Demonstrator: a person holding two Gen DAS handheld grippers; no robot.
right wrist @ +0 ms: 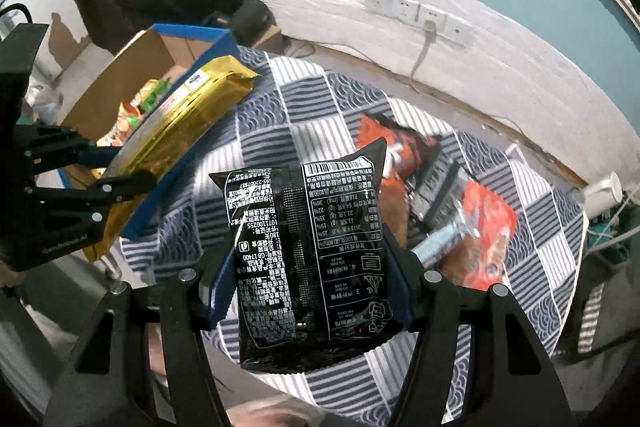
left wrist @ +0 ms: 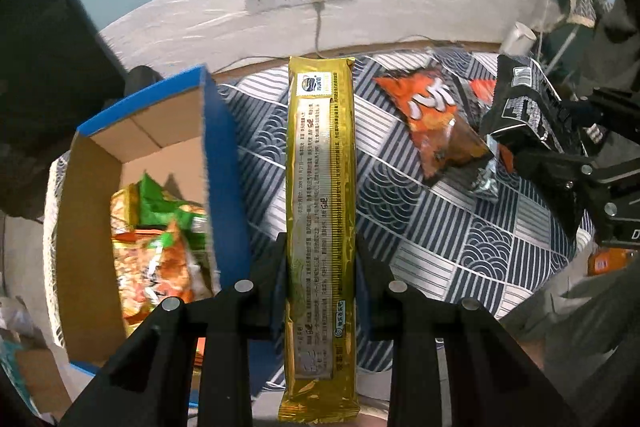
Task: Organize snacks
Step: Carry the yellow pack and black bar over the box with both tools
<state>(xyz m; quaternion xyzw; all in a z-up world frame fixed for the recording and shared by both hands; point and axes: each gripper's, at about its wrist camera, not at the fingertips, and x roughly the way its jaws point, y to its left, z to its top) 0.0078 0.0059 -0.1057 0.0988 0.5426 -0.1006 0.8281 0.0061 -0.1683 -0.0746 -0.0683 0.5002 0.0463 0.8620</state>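
Two glossy crinkled packets [left wrist: 321, 211] [right wrist: 308, 247], gripped.

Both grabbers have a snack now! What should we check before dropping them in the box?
1. Left gripper shut on gold pack: ok.
2. Right gripper shut on black bag: ok.
3. Box open on top: ok.
4. Room left in box beside the snacks inside: ok, bare cardboard shows.
5. Gold pack over the box: not ok, it hangs beside the blue wall.
6. Orange bags still on cloth: ok, left for later.
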